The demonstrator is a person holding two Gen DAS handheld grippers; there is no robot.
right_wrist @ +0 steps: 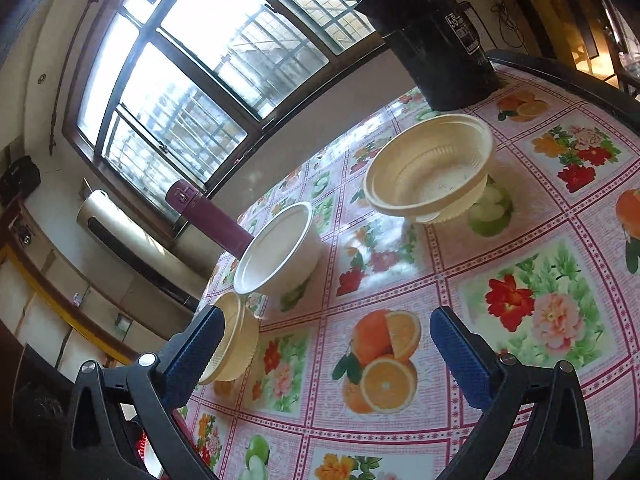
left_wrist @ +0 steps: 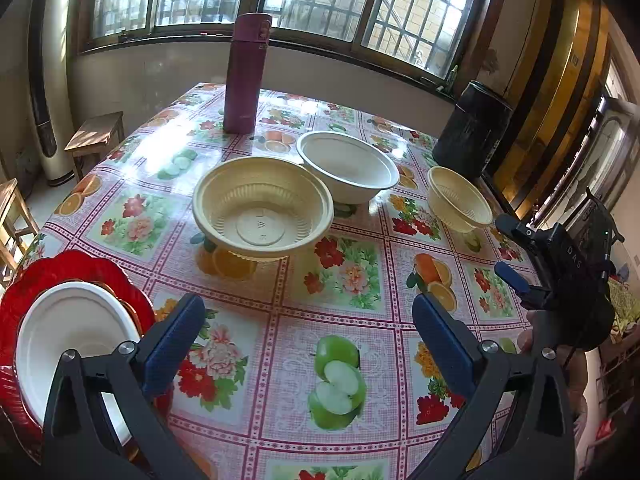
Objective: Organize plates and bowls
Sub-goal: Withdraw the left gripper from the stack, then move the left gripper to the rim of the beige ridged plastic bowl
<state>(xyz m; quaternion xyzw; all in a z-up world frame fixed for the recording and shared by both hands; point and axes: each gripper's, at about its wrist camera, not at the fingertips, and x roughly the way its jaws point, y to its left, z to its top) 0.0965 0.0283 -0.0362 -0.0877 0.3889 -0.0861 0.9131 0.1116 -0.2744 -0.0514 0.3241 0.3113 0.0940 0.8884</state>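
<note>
In the left wrist view a large cream bowl stands mid-table with a white bowl touching its far right side. A smaller cream bowl sits near the right edge. At the near left, a white dish rests on a red scalloped plate. My left gripper is open over bare tablecloth, short of the large bowl. My right gripper hangs open beside the small cream bowl. In the right wrist view my right gripper is open and empty, with a cream bowl ahead, the white bowl to the left, and another cream bowl partly behind its left finger.
A tall purple flask stands at the far side of the fruit-print table. A black canister occupies the far right corner, also the black canister in the right wrist view. Wooden stools stand on the floor to the left.
</note>
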